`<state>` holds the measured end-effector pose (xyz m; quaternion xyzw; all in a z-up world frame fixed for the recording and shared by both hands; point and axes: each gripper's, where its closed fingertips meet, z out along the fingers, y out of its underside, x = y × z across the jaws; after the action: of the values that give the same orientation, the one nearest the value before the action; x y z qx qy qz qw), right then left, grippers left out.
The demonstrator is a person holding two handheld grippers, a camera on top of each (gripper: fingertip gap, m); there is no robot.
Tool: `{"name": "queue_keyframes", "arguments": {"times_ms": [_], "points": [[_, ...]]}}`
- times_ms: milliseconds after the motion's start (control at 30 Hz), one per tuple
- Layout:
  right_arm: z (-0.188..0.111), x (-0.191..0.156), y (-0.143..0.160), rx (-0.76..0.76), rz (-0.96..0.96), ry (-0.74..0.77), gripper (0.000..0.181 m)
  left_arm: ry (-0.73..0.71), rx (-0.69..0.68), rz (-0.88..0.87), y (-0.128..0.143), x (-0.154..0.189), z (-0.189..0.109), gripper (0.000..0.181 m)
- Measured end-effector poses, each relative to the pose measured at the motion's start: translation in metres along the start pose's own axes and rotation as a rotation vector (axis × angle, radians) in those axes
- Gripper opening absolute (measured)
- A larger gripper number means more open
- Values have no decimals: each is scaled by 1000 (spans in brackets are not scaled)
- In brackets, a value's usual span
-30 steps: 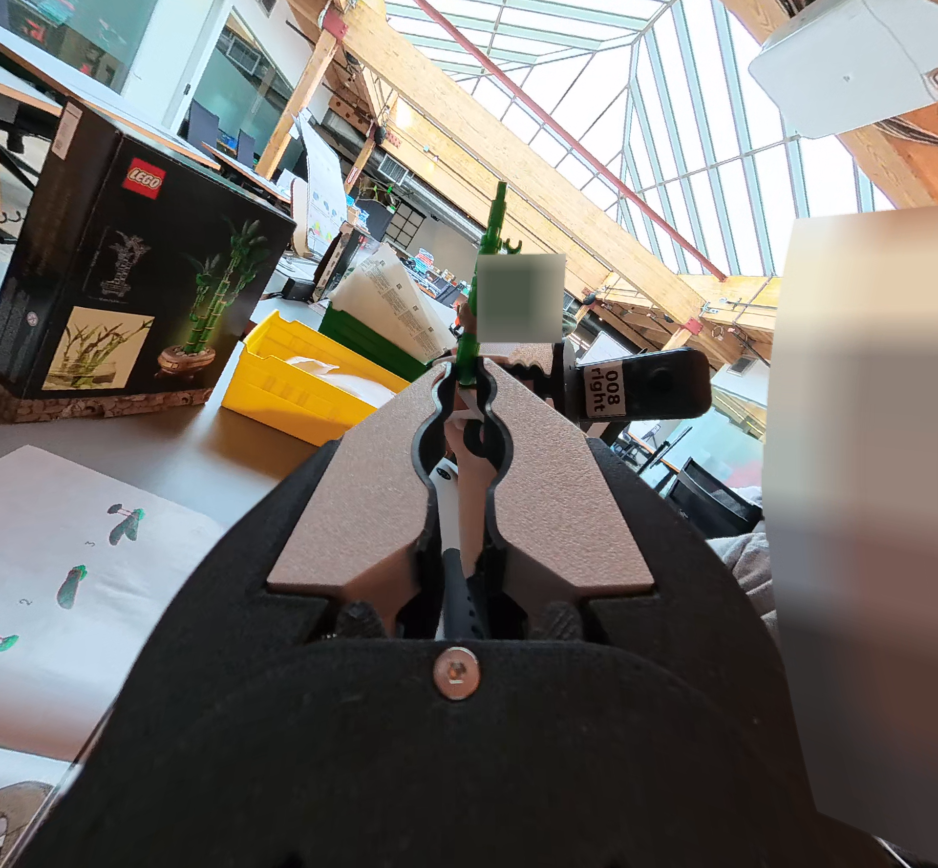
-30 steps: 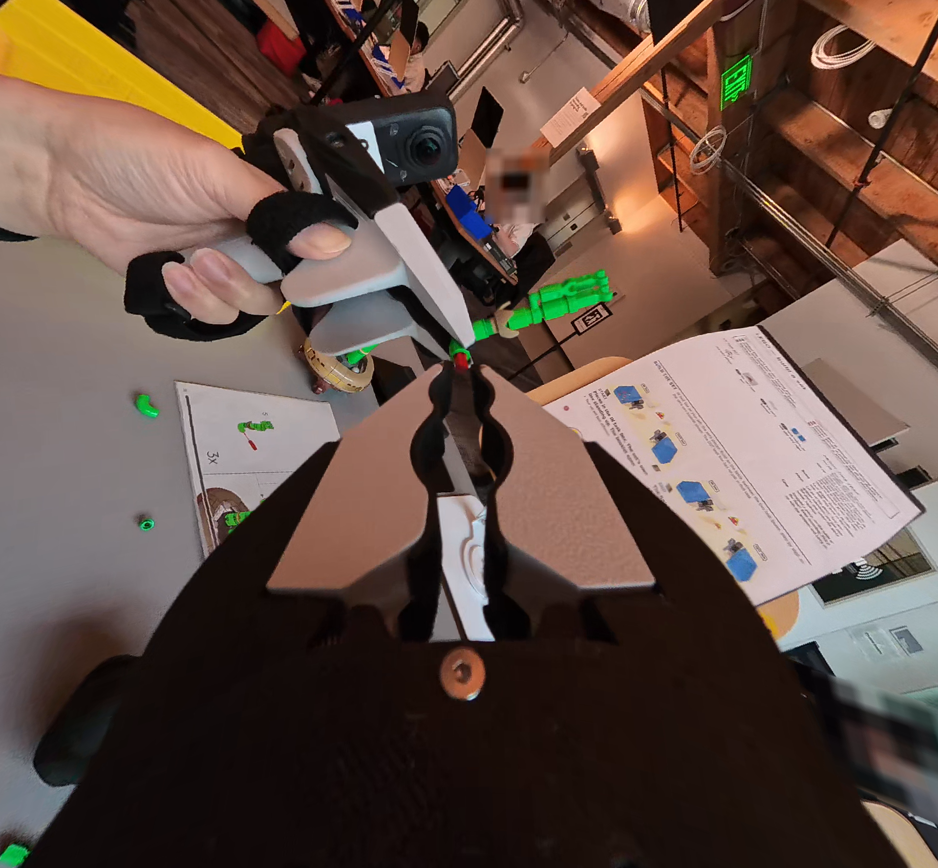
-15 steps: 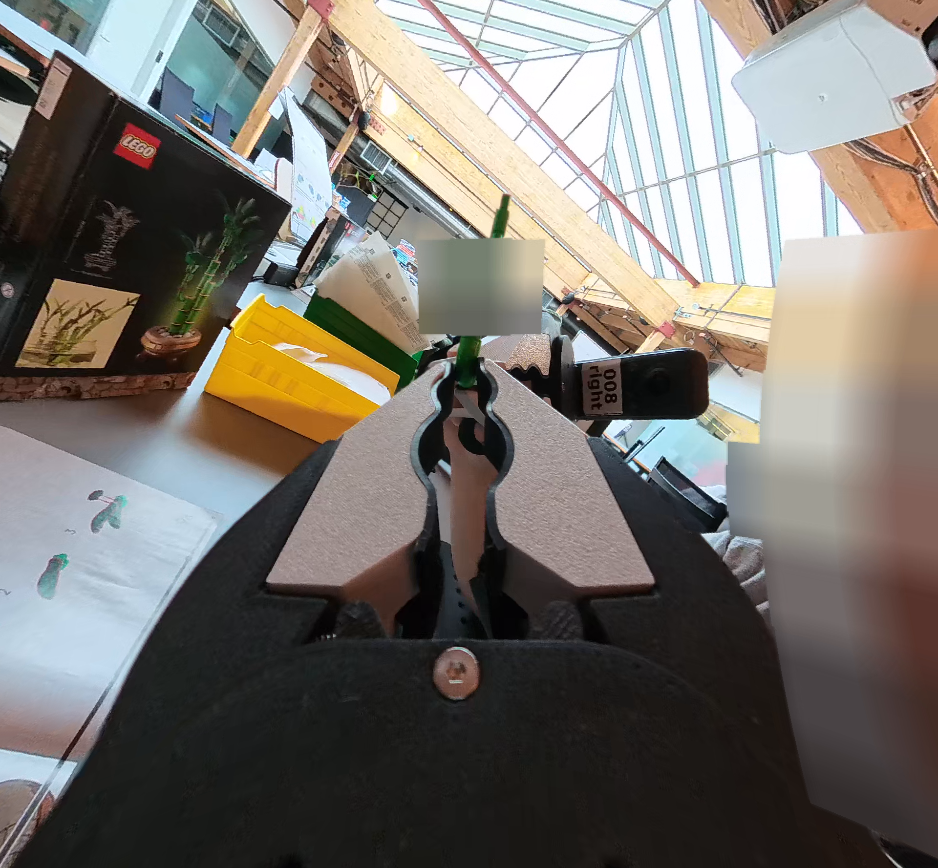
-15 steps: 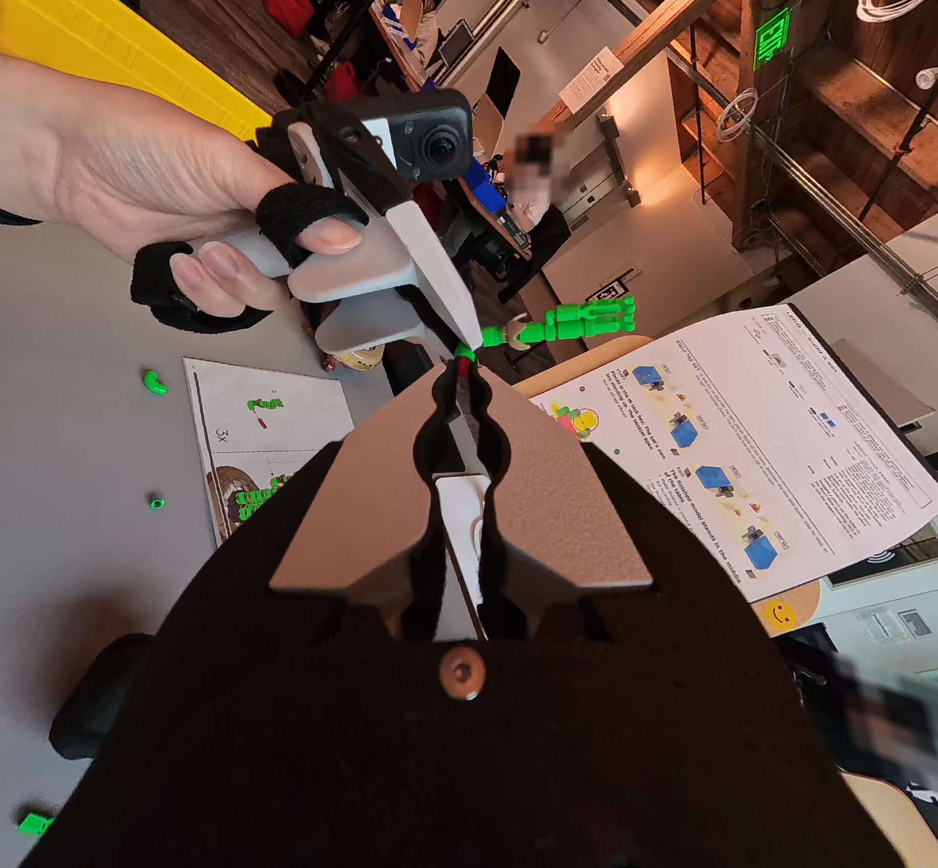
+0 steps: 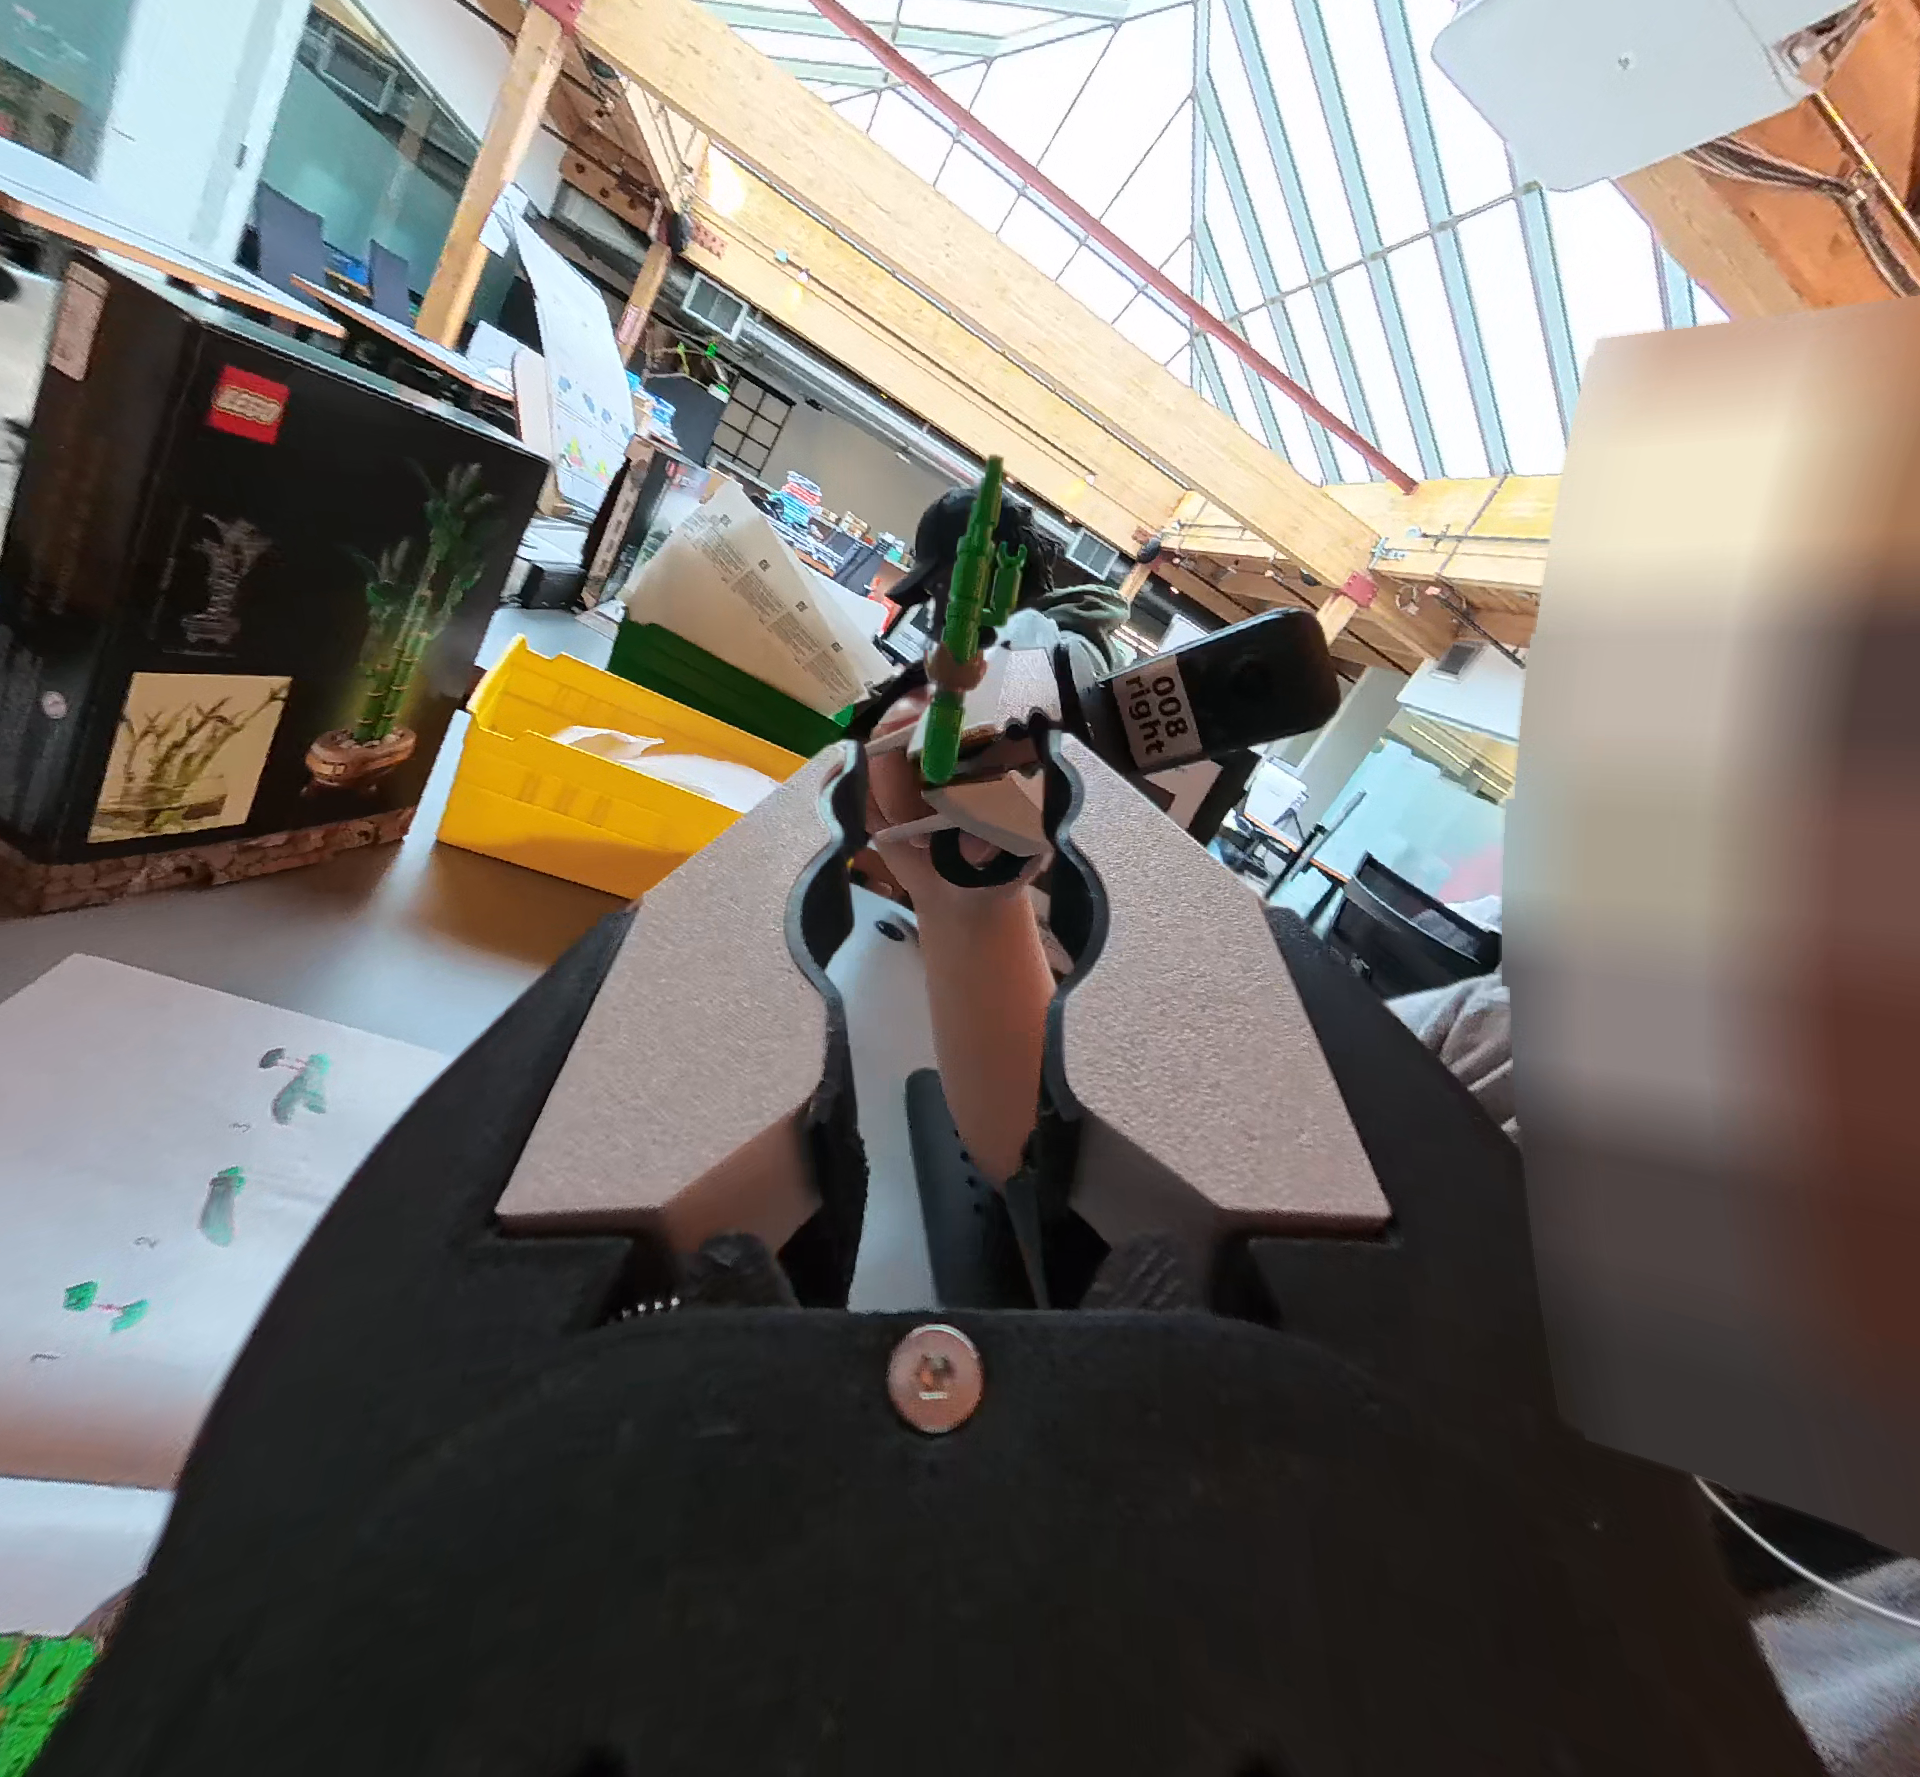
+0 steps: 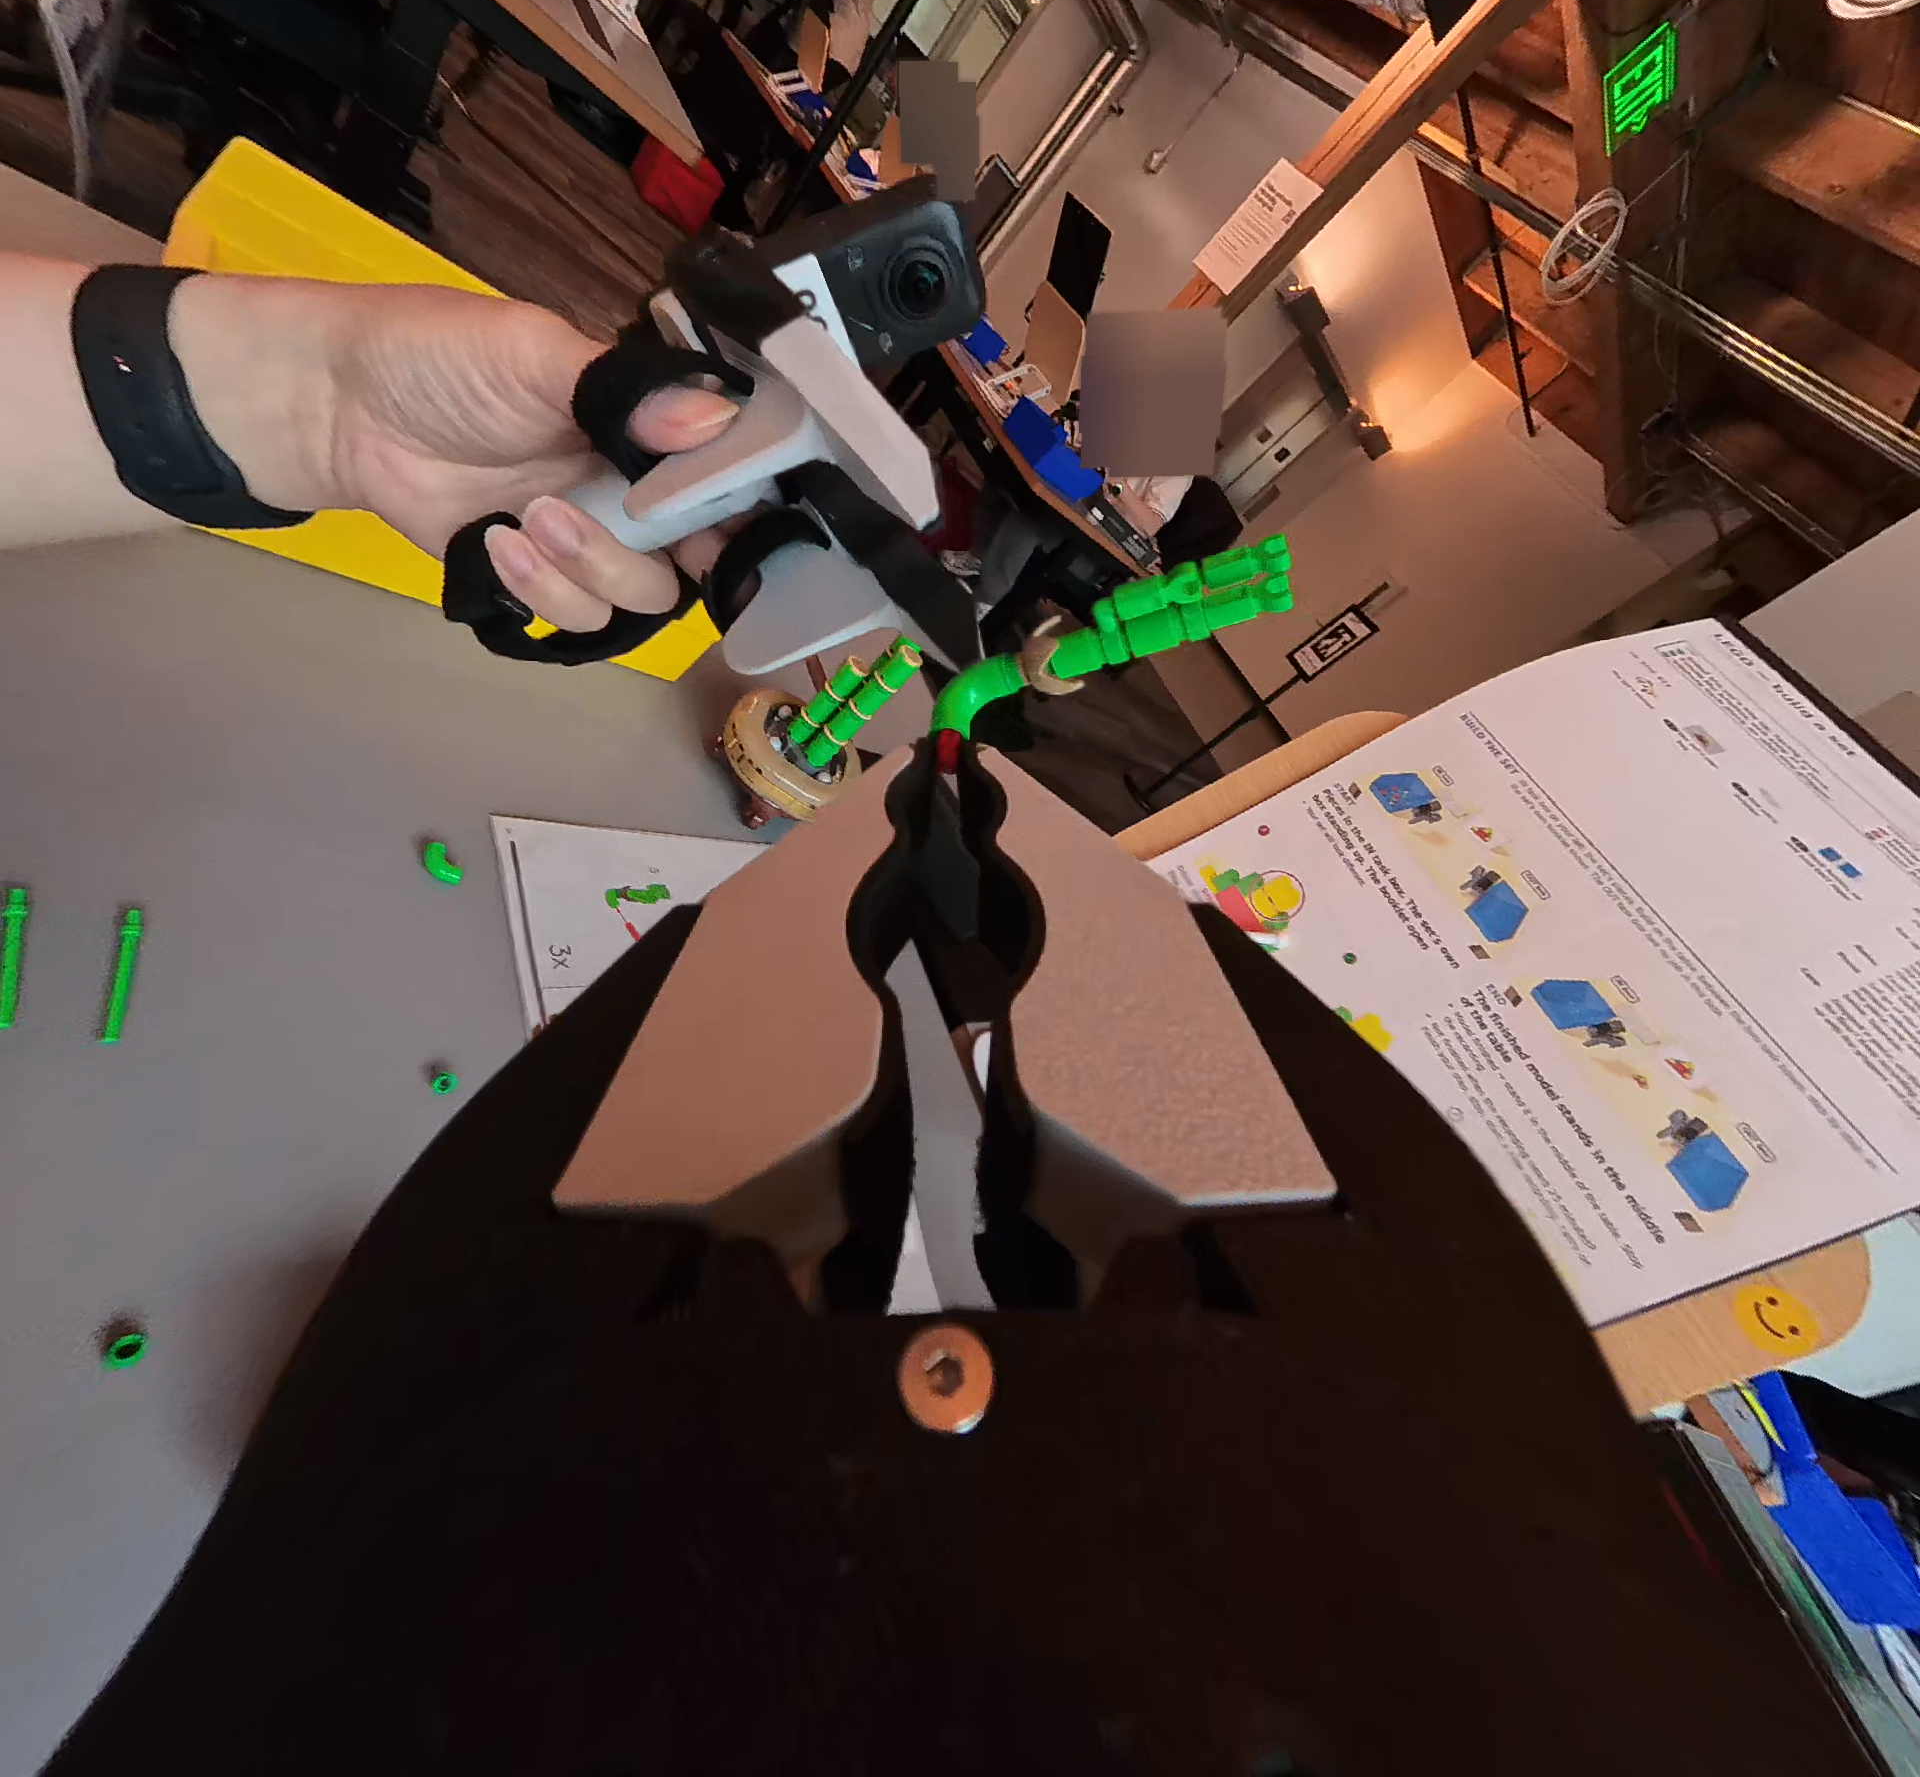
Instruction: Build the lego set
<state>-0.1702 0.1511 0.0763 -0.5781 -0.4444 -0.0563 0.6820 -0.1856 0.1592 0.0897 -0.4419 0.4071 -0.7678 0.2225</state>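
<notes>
The right gripper (image 6: 943, 759) has its jaws closed on the red-tipped end of a green bamboo stalk (image 6: 1174, 610) pointing to 2 o'clock. The left gripper (image 5: 951, 771) seems open and empty. The round pot base (image 6: 795, 740) sits on the counter (image 6: 260, 792) at 10 o'clock.

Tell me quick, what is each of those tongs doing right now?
Left tongs: open, holding nothing.
Right tongs: shut on the green stalk.
</notes>
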Motion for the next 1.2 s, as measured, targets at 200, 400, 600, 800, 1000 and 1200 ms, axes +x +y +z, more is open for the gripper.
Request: {"name": "queue_keyframes", "arguments": {"times_ms": [200,400,600,800,1000,1200], "points": [[2,-10,-2,19,31,-64,0,19,-64,-6,16,1,14,17],[6,-16,4,-1,41,-96,1,-14,-97,24,21,-5,12,4],[12,-12,10,-21,39,-59,2,-87,-93,44,19,-14,8,4],[16,-8,6,-35,-3,17,18,-113,-67,35,14,-19,4,4],[23,-10,8,-61,-24,38,8,-125,-68,24,16,-22,6,4],[23,-9,15,-110,-49,47,4,-122,-69,-13,17,-25,6,4]]}}
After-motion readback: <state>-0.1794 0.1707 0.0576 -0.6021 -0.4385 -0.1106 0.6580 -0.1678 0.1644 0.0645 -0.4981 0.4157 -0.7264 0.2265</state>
